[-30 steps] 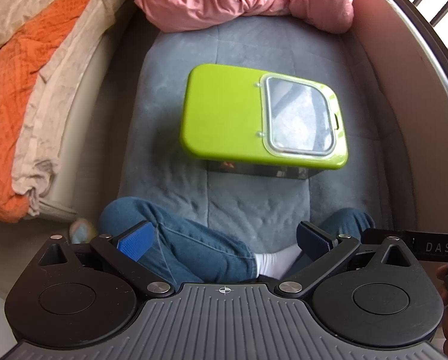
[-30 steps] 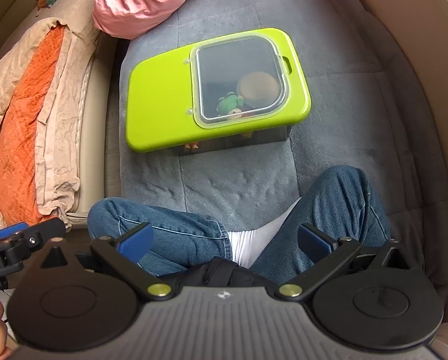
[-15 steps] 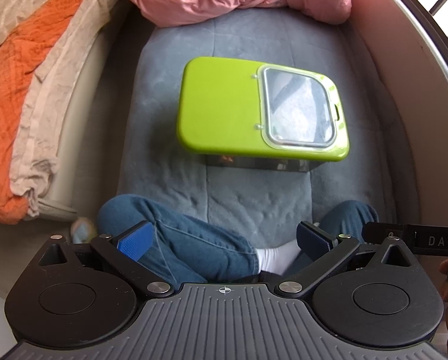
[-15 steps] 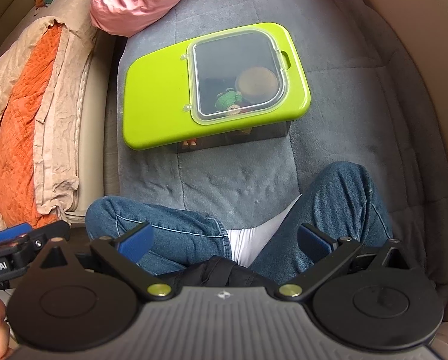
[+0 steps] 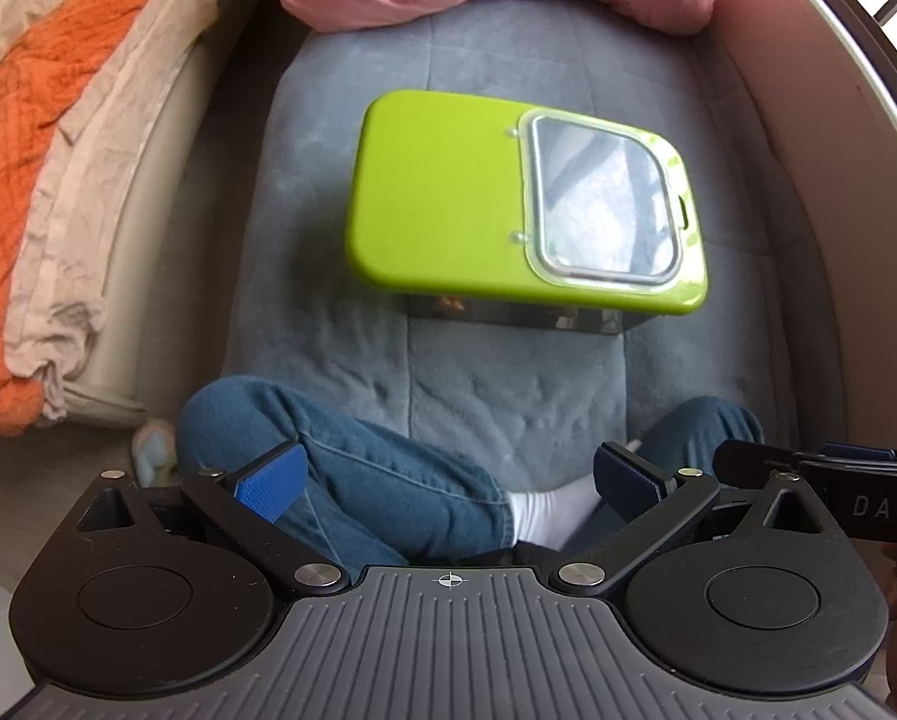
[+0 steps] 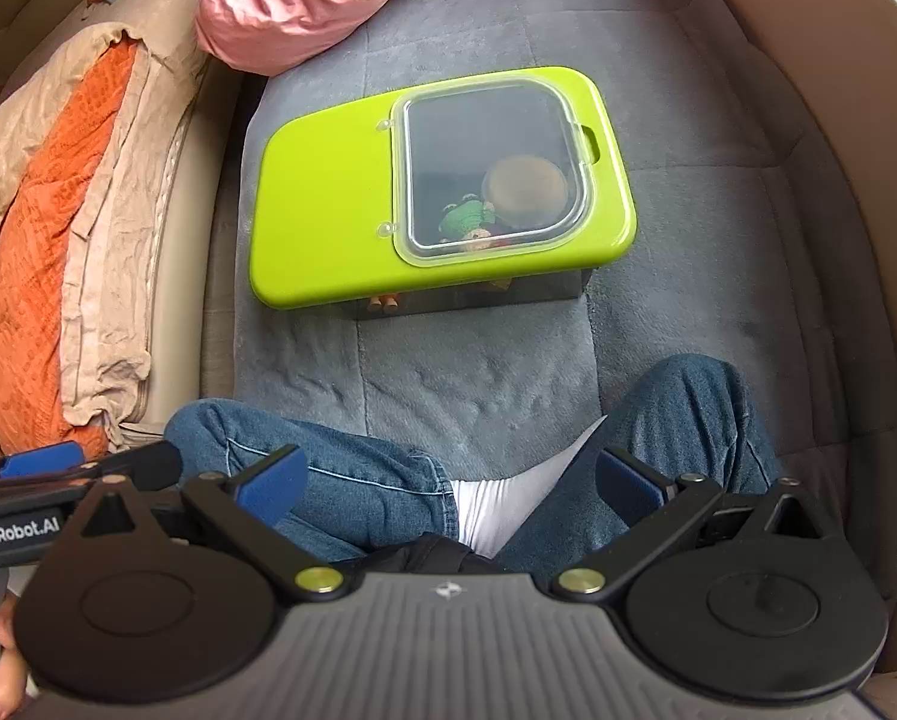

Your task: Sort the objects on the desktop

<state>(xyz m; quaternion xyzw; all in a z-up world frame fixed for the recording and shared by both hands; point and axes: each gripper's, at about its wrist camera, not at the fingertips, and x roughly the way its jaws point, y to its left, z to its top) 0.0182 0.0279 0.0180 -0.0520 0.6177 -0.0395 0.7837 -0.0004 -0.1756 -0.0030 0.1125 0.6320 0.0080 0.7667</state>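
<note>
a lime-green lidded storage box sits on a grey plush mat, beyond a seated person's crossed, jeans-clad legs. its long axis runs left to right, and the clear hatch with its latch tab faces right. small toys show through the hatch. the left gripper and the right gripper both hover over the legs, jaws wide apart, holding nothing.

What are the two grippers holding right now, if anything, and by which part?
Nothing. The left gripper and the right gripper are both open and empty, well short of the green-lidded box on the grey mat.
</note>
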